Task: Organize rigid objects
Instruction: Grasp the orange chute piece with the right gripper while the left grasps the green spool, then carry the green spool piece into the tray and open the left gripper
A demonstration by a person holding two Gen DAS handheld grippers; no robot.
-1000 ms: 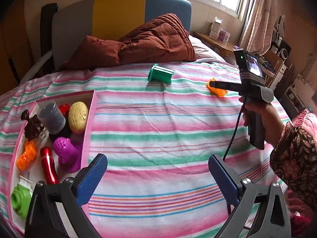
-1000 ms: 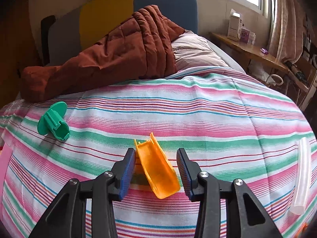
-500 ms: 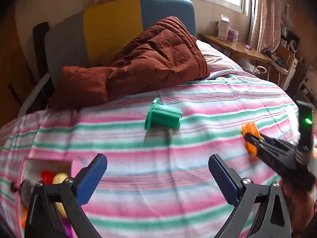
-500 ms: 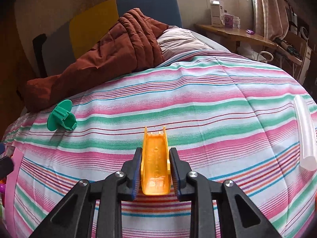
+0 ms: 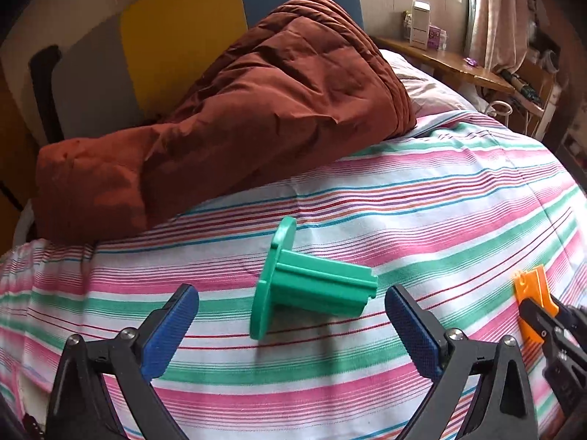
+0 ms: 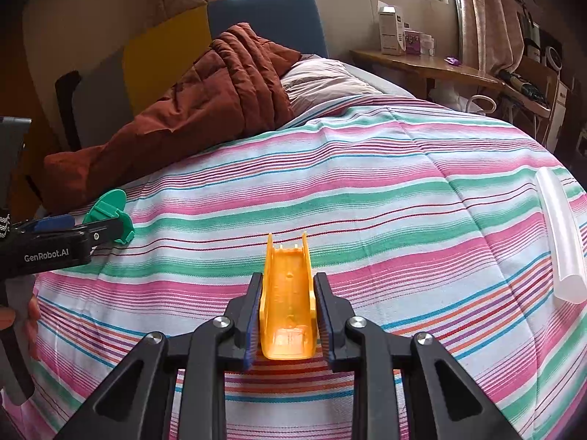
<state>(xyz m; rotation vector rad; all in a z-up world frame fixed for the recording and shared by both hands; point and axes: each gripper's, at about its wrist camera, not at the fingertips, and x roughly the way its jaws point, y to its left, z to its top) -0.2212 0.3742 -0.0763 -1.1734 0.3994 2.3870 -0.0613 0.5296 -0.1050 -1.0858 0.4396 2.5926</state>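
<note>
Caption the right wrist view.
Right gripper clamps an orange slide-shaped piece above the striped bedspread.

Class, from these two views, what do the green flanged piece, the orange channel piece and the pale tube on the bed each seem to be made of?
Green flanged piece: likely hard moulded plastic, matte, with crisp ribs and uniform colour.
Orange channel piece: probably rigid plastic, slightly glossy, showing moulded pips inside; it keeps its shape in the right gripper.
Pale tube: translucent, maybe soft plastic or silicone; cannot tell which.
</note>
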